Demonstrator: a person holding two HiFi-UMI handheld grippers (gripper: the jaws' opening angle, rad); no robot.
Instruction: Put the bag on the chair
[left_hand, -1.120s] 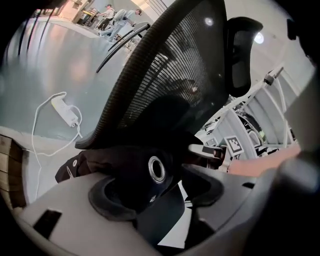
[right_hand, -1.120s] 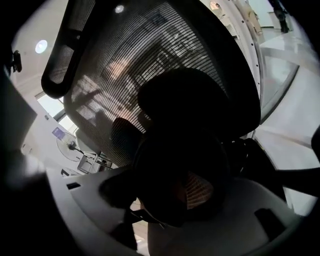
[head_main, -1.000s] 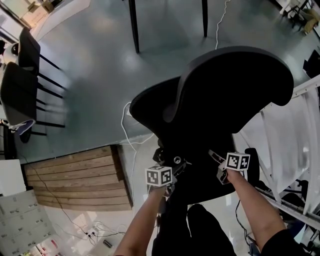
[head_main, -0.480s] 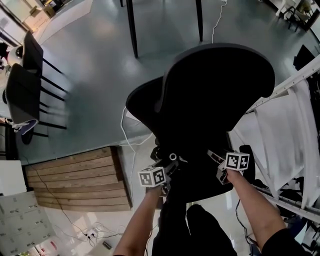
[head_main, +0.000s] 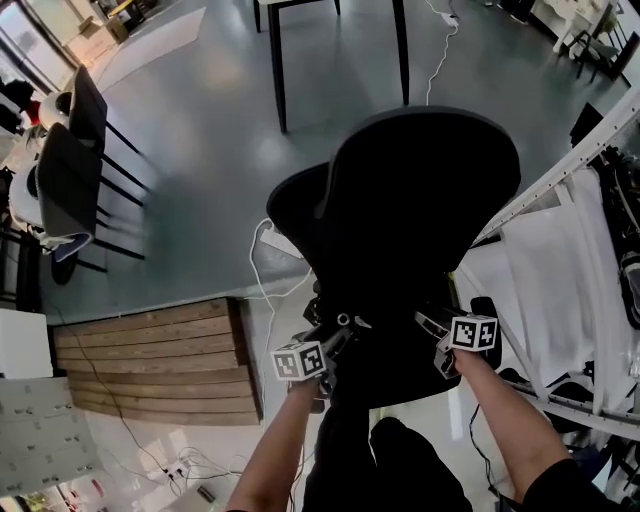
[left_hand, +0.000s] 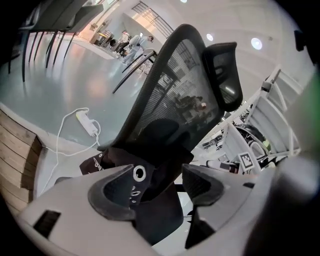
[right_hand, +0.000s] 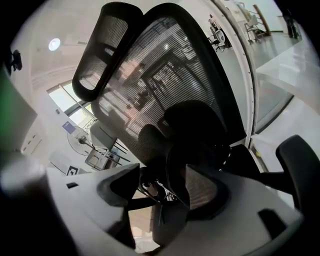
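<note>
The black mesh office chair (head_main: 420, 190) stands in front of me, and the black bag (left_hand: 150, 165) lies dark against its seat. My left gripper (head_main: 325, 345) is at the seat's near edge. Its jaws stand wide, with the bag's fabric between them. A flap with a metal eyelet (left_hand: 138, 173) lies over the left jaw's tip. My right gripper (head_main: 430, 330) is open at the seat's near right. Its jaws have just been opening, and a black part of the bag (right_hand: 167, 175) sits loosely between them, close to the right-hand pad.
A white power strip (head_main: 275, 240) and its cable lie on the grey floor left of the chair. A wooden platform (head_main: 150, 355) is at the near left and a white rack (head_main: 560, 260) at the right. Black chairs (head_main: 70, 180) stand far left, table legs (head_main: 280, 70) beyond.
Both grippers have drawn back a little toward me from the seat, the left one also drifting left. The eyelet flap stayed at the left gripper's tip.
</note>
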